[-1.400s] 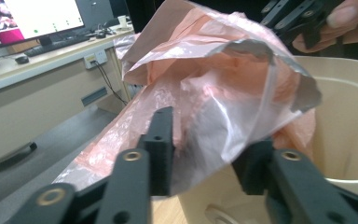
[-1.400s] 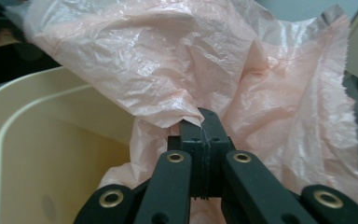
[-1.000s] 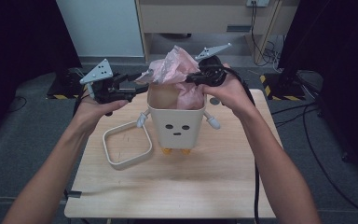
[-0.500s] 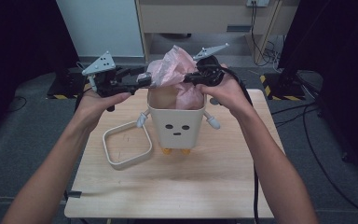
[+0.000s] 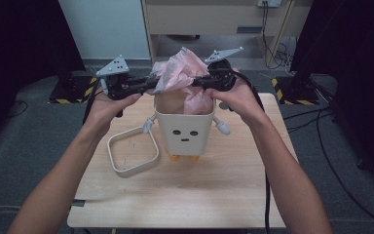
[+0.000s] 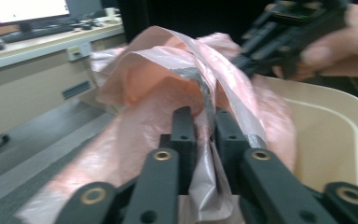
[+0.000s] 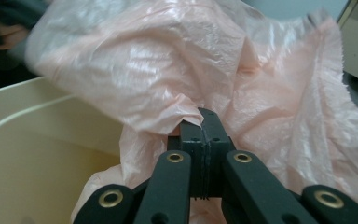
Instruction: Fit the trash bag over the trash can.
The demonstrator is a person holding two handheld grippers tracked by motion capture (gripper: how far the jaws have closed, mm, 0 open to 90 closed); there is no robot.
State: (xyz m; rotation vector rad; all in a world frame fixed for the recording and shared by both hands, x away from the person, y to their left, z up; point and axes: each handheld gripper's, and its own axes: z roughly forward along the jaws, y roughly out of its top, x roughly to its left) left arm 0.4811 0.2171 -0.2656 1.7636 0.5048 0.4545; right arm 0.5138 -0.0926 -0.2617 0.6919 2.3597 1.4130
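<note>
Both tongs are clamped on the pink plastic bag (image 5: 185,73) at upper centre: the left tongs (image 6: 204,135) have just been closing on a fold, the right tongs (image 7: 204,125) pinch its far edge. Pulling apart could tear the film or tip the cream bin (image 5: 184,130) on the tabletop (image 5: 175,195).

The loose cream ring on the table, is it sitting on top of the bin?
No, the cream ring lies flat on the table beside the bin.

The near half of the desk (image 5: 185,195) lies open between the forearms; the loose ring frame (image 5: 132,156) blocks the left; the bin (image 5: 182,129), stuffed with pink bag (image 5: 182,68), crowds the centre.
</note>
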